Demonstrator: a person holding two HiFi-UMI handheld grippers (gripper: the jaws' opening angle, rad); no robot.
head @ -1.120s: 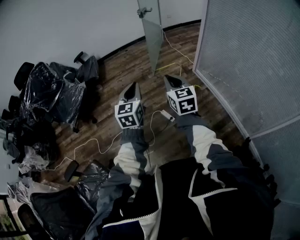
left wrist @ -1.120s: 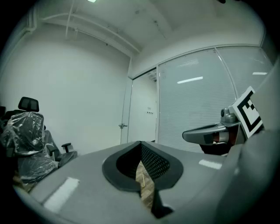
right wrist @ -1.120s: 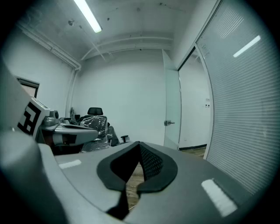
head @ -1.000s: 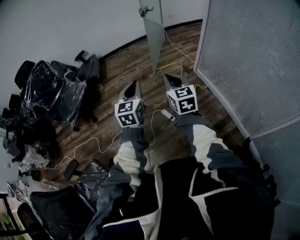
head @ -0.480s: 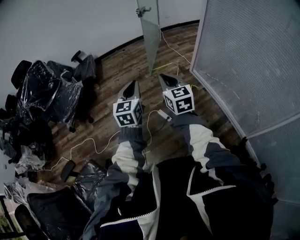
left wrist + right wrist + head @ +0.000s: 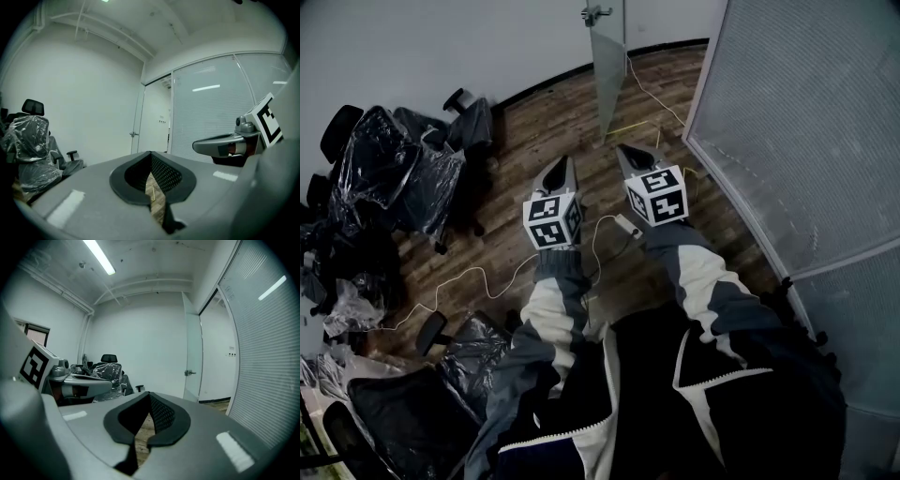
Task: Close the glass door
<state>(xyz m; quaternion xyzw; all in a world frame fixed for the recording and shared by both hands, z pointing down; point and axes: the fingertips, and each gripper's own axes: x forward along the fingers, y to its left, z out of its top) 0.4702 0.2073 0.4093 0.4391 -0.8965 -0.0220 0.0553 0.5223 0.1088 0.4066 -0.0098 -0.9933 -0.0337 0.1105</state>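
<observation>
Office room with a wood-plank floor, a white wall, a ribbed glass partition at the right and plastic-wrapped office chairs at the left. The glass door stands open at the far end of the floor, its leaf edge-on to the person and its lever handle at the top. The left gripper and the right gripper are held side by side, pointed toward the door and well apart from it. Each has its jaws brought together at the tips, with nothing between them.

Likely hazards: a white cable and a yellow cable lie on the floor near the foot of the door, so the swinging leaf may drag or pinch them, or a foot may catch. Closed jaw tips pressed on smooth glass may skid off. The right gripper passes near the partition and may strike it.

Only the head view shows the cables and the open floor between the grippers and the door. The gripper views alone show the door at full height, the handle about mid-way up it, and the closed jaw tips. The right gripper view also shows the leaf standing clear of the partition.
</observation>
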